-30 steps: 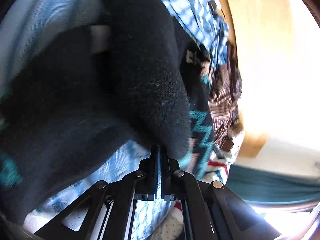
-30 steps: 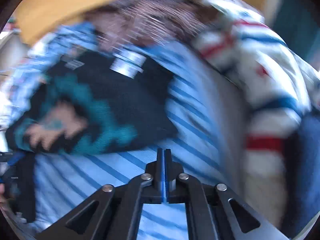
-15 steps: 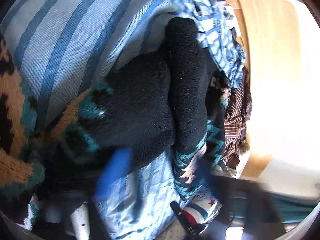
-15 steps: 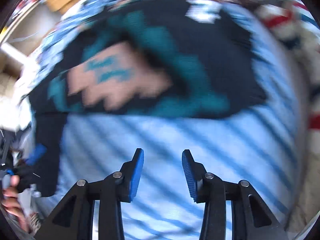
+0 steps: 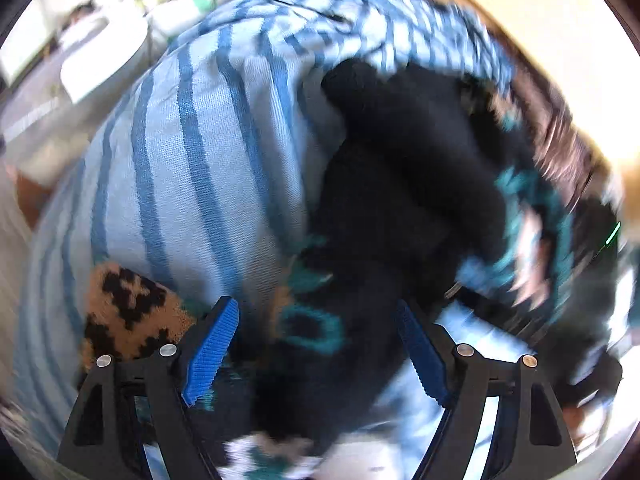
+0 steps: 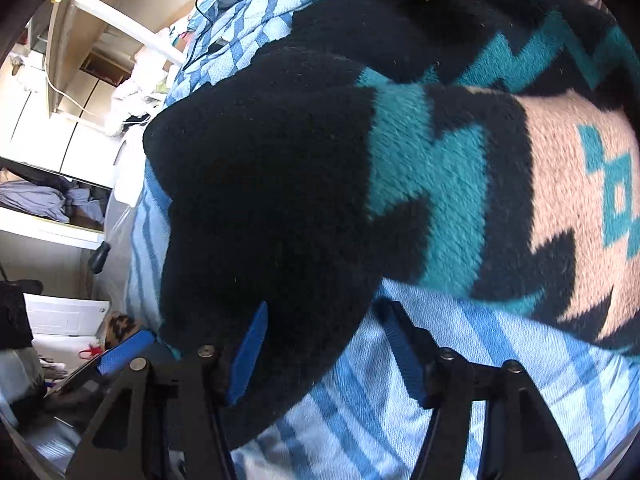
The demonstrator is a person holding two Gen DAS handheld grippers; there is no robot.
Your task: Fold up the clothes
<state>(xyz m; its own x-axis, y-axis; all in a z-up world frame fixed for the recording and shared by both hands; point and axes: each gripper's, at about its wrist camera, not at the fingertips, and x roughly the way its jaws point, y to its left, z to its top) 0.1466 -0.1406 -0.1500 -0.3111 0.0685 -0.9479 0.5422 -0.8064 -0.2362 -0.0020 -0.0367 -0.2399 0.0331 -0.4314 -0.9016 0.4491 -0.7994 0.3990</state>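
Note:
A black fleece garment (image 5: 400,184) with teal and tan zigzag pattern lies bunched on a light blue striped cloth (image 5: 192,152). In the right wrist view the same fleece (image 6: 288,200) fills the frame over the striped cloth (image 6: 440,400). My left gripper (image 5: 320,344) is open, its blue pads either side of a fold of the fleece. My right gripper (image 6: 328,352) is open, with the black edge of the fleece lying between its fingers. A tan and black patterned piece (image 5: 128,312) shows at lower left in the left wrist view.
A brown striped garment (image 5: 560,136) lies at the right of the pile. White shelves (image 6: 80,60) with cables and folded clothes (image 6: 44,200) stand at the left of the right wrist view. The other gripper's blue pad (image 6: 124,350) shows at lower left.
Both grippers went from shut to open. The left one pulled back from the black fleece and now straddles it. The right one moved in close to the fleece edge.

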